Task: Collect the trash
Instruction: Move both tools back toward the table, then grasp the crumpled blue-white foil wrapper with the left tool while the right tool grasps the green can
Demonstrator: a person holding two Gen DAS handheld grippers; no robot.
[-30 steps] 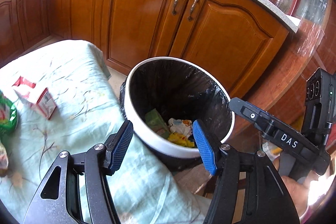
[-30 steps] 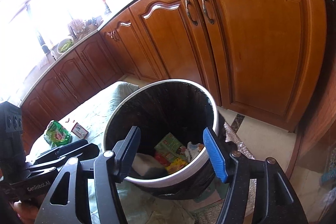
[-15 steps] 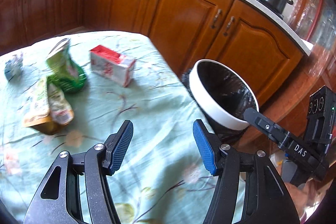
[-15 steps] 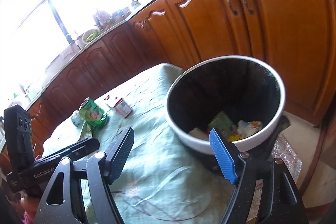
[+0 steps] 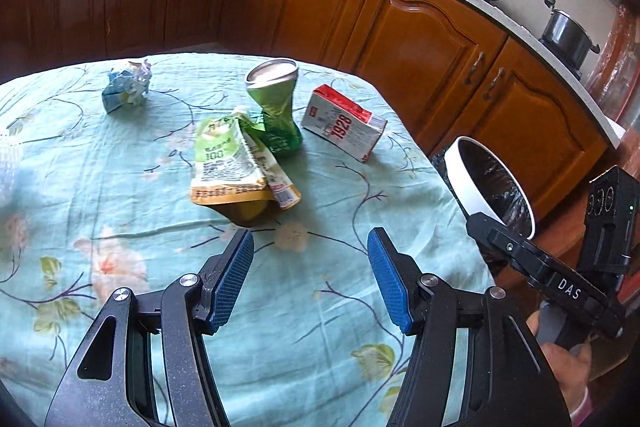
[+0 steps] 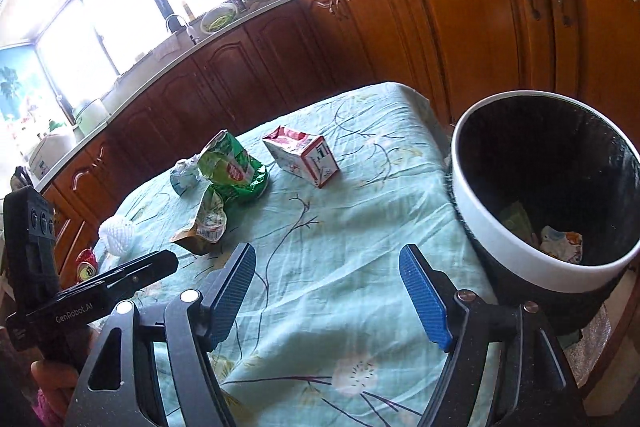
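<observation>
Red-and-white milk carton (image 5: 343, 123) on its side near the table's bin-side edge | crushed green can (image 5: 275, 107) upright mid-table, touching flattened juice pouch (image 5: 230, 163) | crumpled blue wrapper (image 5: 126, 87) toward far edge | white-rimmed, black-lined trash bin (image 6: 548, 195) beside table, litter inside

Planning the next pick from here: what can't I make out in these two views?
- Trash bin: the near rim hides the bottom in the right wrist view; only the rim shows in the left.
- White netted item and red object: partly behind the left tool, unidentifiable.
- Pouch: small print unreadable.
- Windows: overexposed.
</observation>
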